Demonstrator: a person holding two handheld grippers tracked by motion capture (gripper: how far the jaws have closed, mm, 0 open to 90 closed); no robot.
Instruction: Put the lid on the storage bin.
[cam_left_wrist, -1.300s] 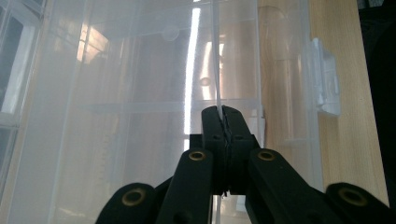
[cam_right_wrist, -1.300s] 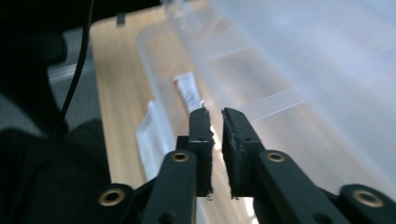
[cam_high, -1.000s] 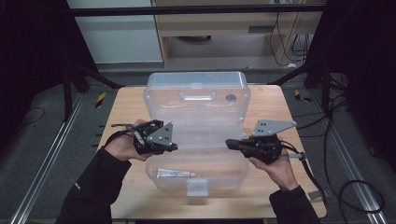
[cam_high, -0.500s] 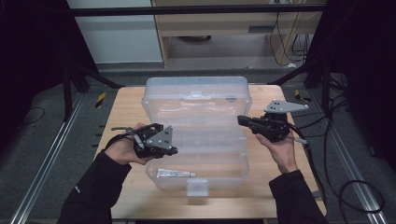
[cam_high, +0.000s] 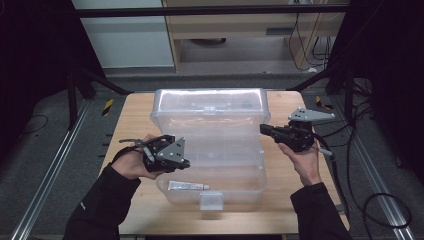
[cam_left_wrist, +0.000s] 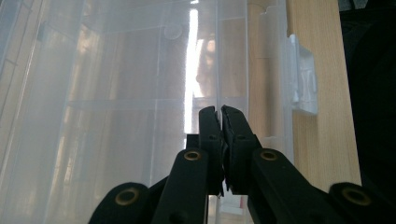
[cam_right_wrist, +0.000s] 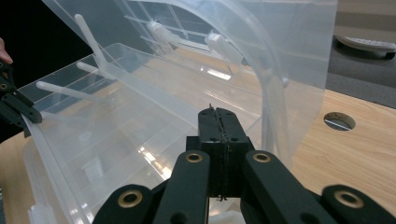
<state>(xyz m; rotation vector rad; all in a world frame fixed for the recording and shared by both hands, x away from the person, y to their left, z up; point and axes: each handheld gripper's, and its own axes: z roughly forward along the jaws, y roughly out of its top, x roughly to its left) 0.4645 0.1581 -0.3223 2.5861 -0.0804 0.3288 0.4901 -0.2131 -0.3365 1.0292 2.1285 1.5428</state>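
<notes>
A clear plastic box (cam_high: 260, 172) sits open on the wooden table (cam_high: 132, 120), its lid (cam_high: 210, 107) standing up at the far side. A small tube (cam_high: 188, 186) lies in the box near the front wall. My left gripper (cam_high: 186, 163) lies against the box's left wall. Its jaws (cam_left_wrist: 219, 111) stand together with only a thin slit between the tips, which have just parted slightly, and nothing shows between them. My right gripper (cam_high: 263, 128) is shut and empty, its tip (cam_right_wrist: 217, 112) at the right end of the lid (cam_right_wrist: 261, 56).
A white latch (cam_high: 211, 201) sticks out from the box's front wall. A round hole (cam_right_wrist: 339, 121) is cut in the table to the right of the lid. Cables and a dark frame (cam_high: 350, 75) surround the table, and bare wood lies on both sides of the box.
The right gripper has moved away from the person, from the box's right wall to the lid's right end. The lid's top edge sits a little lower in the picture. The left hand has stayed.
</notes>
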